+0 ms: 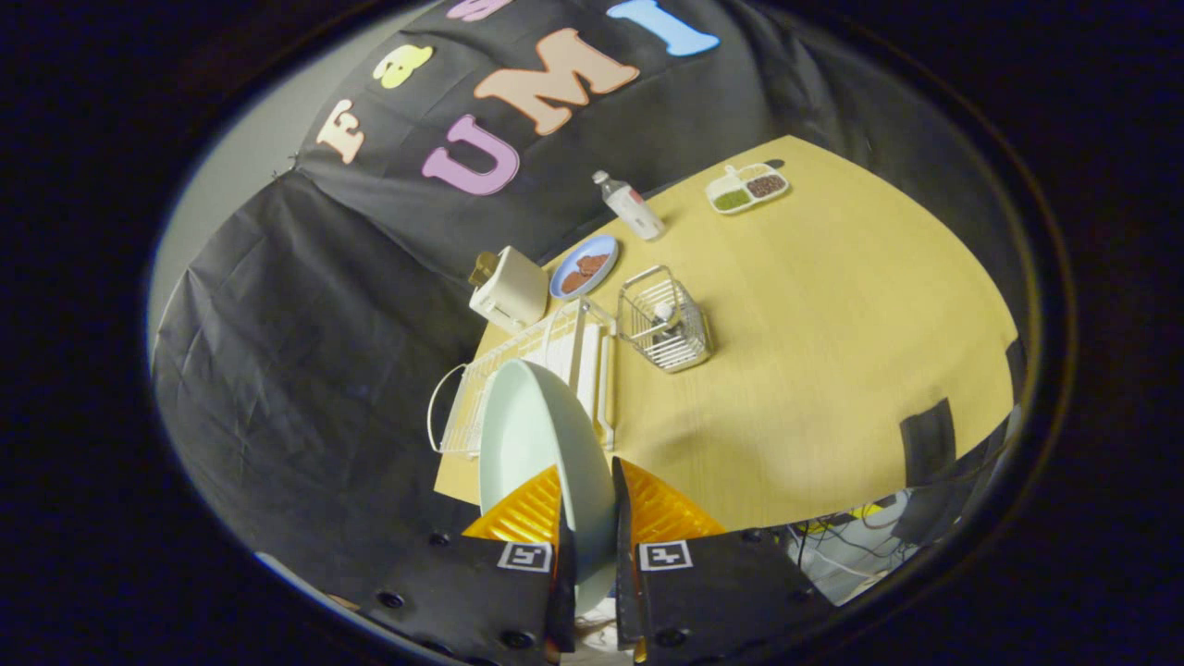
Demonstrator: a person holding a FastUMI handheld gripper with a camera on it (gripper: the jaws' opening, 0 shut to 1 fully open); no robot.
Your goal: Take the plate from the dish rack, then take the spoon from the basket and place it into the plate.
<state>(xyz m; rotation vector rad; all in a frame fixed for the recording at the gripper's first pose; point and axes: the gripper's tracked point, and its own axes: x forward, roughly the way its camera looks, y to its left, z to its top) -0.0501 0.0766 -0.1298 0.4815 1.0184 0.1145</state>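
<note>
A pale green plate stands on edge between my two fingers, and my gripper is shut on its rim. The plate is lifted, in front of the white dish rack on the yellow table. Beyond the rack stands a small wire basket with a spoon upright inside it. The view is tilted, with the table sloping up to the right.
A white toaster sits behind the rack, beside a blue plate of food. A plastic bottle and a divided tray of food stand at the far side. Cables lie off the table's near corner.
</note>
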